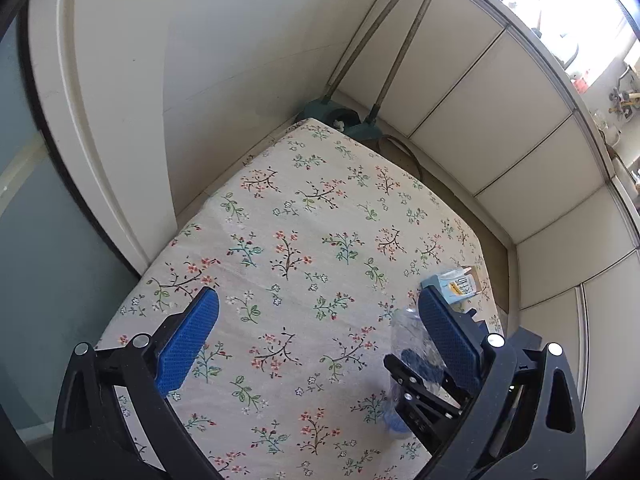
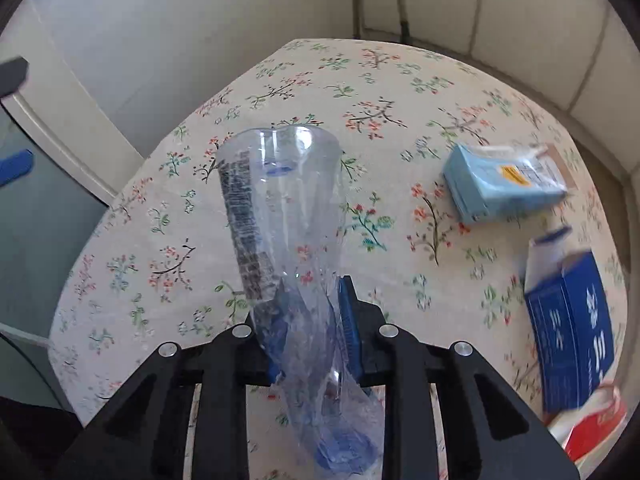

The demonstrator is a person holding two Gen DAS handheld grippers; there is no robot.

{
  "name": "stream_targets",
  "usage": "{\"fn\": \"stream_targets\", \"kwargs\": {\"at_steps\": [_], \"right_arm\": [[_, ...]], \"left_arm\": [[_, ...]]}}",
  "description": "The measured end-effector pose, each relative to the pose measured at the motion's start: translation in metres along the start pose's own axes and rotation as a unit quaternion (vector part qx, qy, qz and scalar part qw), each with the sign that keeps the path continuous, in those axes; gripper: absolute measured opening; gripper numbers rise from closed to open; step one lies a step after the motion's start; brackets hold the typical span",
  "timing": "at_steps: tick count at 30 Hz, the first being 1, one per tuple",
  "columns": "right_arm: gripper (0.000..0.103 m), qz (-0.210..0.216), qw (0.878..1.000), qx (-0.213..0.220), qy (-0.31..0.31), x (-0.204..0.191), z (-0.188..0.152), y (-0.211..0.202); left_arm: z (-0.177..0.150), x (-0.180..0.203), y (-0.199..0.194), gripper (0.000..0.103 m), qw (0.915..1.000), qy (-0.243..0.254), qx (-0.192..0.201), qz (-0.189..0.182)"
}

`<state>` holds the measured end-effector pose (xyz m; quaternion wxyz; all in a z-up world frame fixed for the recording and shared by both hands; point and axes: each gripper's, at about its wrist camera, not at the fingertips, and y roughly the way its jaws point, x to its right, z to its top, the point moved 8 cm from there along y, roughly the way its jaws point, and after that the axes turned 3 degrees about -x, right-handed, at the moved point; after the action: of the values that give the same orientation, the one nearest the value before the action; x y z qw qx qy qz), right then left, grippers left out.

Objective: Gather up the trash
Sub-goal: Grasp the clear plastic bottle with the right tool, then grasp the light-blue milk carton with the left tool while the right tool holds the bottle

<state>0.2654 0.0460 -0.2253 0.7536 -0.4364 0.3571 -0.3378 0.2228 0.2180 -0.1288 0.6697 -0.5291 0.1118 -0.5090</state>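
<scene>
On our left, the left gripper [image 1: 316,332] hangs with jaws wide and empty over bare floral tablecloth [image 1: 288,208], free to help. Our right gripper [image 2: 312,320] pinches the crushed clear bottle [image 2: 280,208] at its narrow waist, likely for lifting. The light-blue carton [image 2: 504,188] and dark-blue carton [image 2: 572,332] crowd the right edge, while the centre lies open.
</scene>
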Motion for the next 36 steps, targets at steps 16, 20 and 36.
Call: {"fn": "stream_targets", "kwargs": {"at_steps": [16,20,36], "right_arm": [[0.022,0.021,0.969,0.105,0.224,0.075,-0.085,-0.127],[0.022,0.026,0.973,0.1,0.208,0.075,-0.083,-0.13],[0.022,0.033,0.977,0.076,0.196,0.077,-0.078,-0.105]], "left_arm": [[-0.038,0.184,0.132,0.096,0.935,0.341,-0.083,0.047],[-0.035,0.202,0.163,0.096,0.9057,0.408,-0.093,0.07],[-0.056,0.225,0.244,0.071,0.8758,0.454,-0.148,0.072]]}}
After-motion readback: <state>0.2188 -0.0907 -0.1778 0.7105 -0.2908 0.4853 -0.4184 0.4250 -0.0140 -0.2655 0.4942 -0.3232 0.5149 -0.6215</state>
